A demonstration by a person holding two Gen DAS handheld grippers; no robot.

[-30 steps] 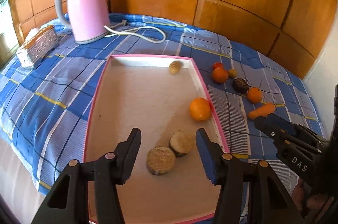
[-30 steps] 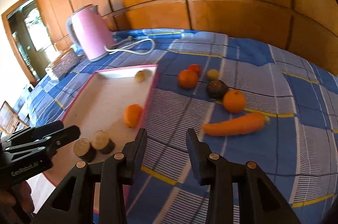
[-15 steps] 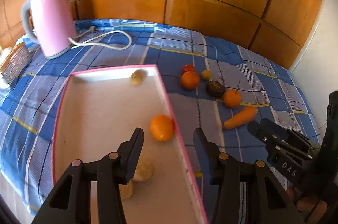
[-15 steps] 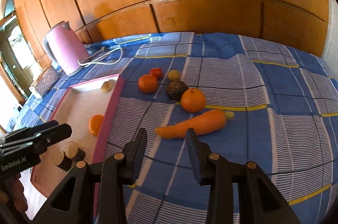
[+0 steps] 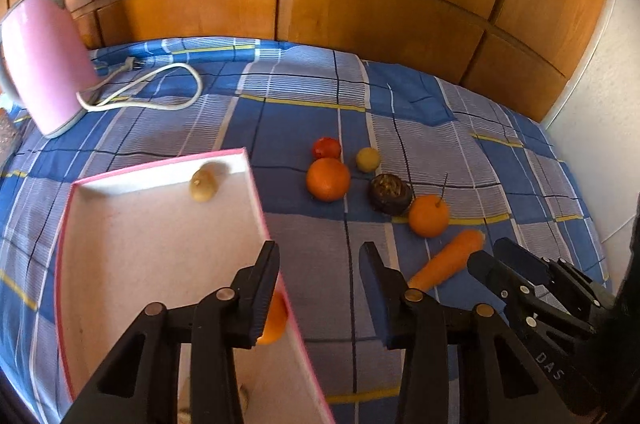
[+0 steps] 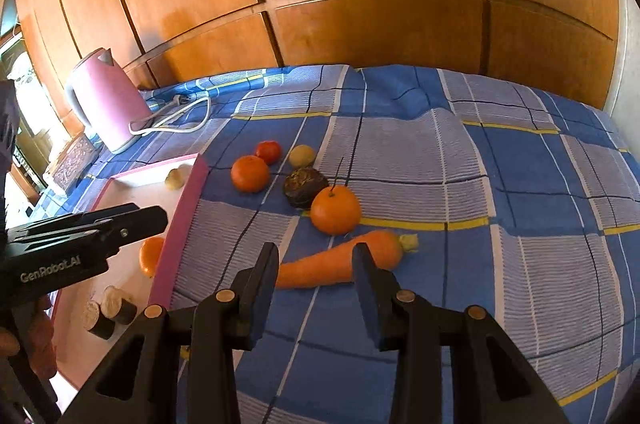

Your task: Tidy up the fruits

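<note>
While the left gripper (image 5: pixel 319 266) narrows its fingers on nothing above the tray (image 5: pixel 256 192) edge, the right gripper (image 6: pixel 315 266) hangs parted, empty, over the carrot (image 6: pixel 320 266); oranges (image 6: pixel 335 209) lie beside it on the bed (image 6: pixel 520 264).

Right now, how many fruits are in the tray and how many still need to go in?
Done: the pink tray holds four pieces, including an orange. In hand: nothing; the left claw is closing on air and the right claw is empty, near the carrot. Left: six pieces on the blue cloth, carrot included.
</note>
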